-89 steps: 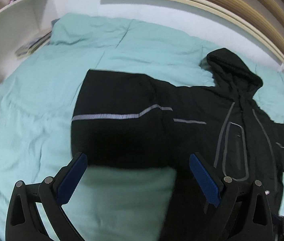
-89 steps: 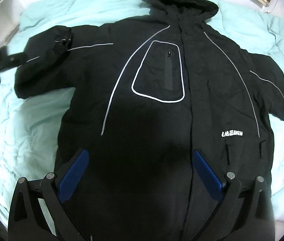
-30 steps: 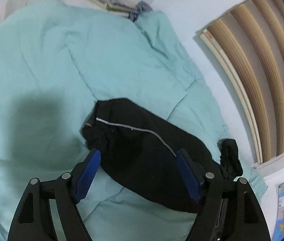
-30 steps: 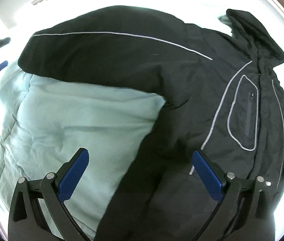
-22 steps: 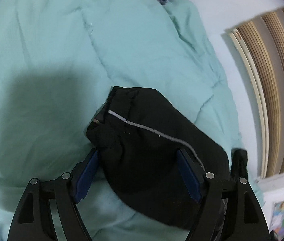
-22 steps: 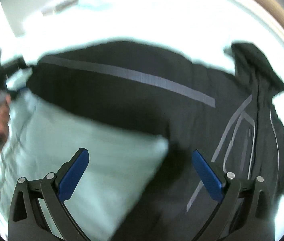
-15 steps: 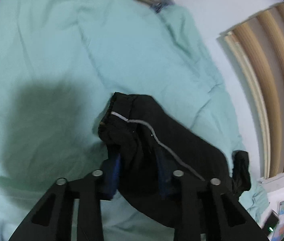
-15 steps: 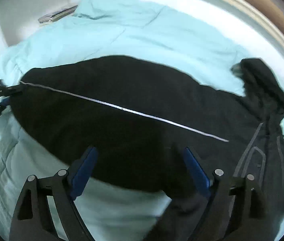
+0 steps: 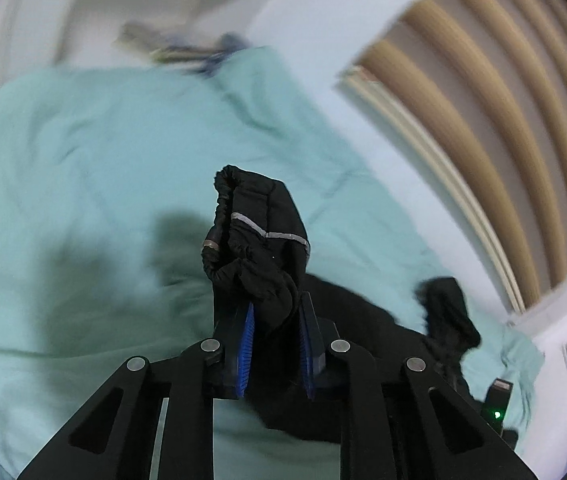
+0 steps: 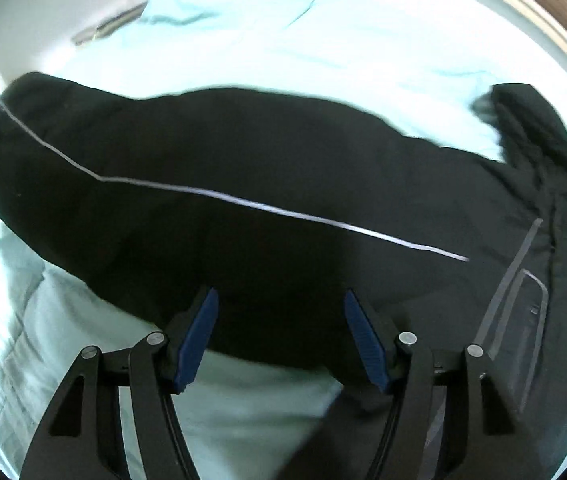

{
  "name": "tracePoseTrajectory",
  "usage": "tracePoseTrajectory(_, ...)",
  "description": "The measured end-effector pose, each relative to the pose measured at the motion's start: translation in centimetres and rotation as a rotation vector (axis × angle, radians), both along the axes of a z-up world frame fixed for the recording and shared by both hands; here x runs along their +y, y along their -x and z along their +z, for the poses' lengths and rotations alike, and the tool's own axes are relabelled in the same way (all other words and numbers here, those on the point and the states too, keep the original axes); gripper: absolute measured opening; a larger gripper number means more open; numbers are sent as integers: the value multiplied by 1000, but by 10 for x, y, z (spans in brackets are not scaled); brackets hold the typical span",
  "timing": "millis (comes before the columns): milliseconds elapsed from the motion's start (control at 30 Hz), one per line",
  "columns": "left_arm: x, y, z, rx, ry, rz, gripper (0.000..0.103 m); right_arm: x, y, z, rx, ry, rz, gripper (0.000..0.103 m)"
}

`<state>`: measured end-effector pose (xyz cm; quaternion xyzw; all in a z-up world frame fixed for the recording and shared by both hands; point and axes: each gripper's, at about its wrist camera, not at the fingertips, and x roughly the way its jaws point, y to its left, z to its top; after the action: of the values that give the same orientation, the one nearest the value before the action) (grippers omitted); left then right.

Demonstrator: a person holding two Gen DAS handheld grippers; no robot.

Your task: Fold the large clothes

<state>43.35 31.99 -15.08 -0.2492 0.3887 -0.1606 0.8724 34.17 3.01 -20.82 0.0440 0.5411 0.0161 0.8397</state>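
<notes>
Mint-green bedding (image 9: 83,184) covers the bed, and the black jacket (image 10: 283,184) lies spread on it. On the left side, the left claw (image 9: 275,322) is clenched on the sleeve cuff (image 9: 243,232) of the jacket. The bunched black cloth sits between its blue pads (image 9: 246,340), and the elastic edge of the cuff stands up above the fingers. A thin grey stripe (image 9: 267,234) runs across this cuff. From the claw the sleeve goes down and to the right, toward the body of the jacket on the bed. In the right wrist view the same sleeve stretches across the picture from the far left edge, with a long pale stripe (image 10: 243,200) along it.

More to the right, the right claw (image 10: 281,332) has its jaws apart, partly narrowed. The lower edge of the sleeve lies between its blue pads (image 10: 199,332), but they do not press on the cloth. At the far right the hood (image 10: 539,136) lies on the bedding, and below it the chest pocket outline (image 10: 523,312) shows on the front of the jacket. Behind the bed, in the left wrist view, a wall with wooden slats (image 9: 503,92) rises on the right.
</notes>
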Motion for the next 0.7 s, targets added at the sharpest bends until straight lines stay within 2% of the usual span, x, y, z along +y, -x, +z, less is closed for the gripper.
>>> tracePoseTrajectory(200, -92, 19, 52, -116, -55, -197, 17, -39, 34, 30, -25, 0, -86, 69)
tracePoseTrajectory(400, -207, 44, 81, -201, -81, -446, 16, -94, 80, 46, -42, 42, -208, 69)
tracePoseTrajectory(500, -268, 57, 74, -204, -109, -562, 16, -131, 102, 47, -23, 47, -295, 69)
tracePoseTrajectory(633, -331, 69, 43, -153, -112, -679, 16, -174, 134, 42, 7, 51, -402, 69)
tracePoseTrajectory(700, -367, 76, 14, -115, -180, -728, 16, -193, 145, 34, 26, 56, -447, 69)
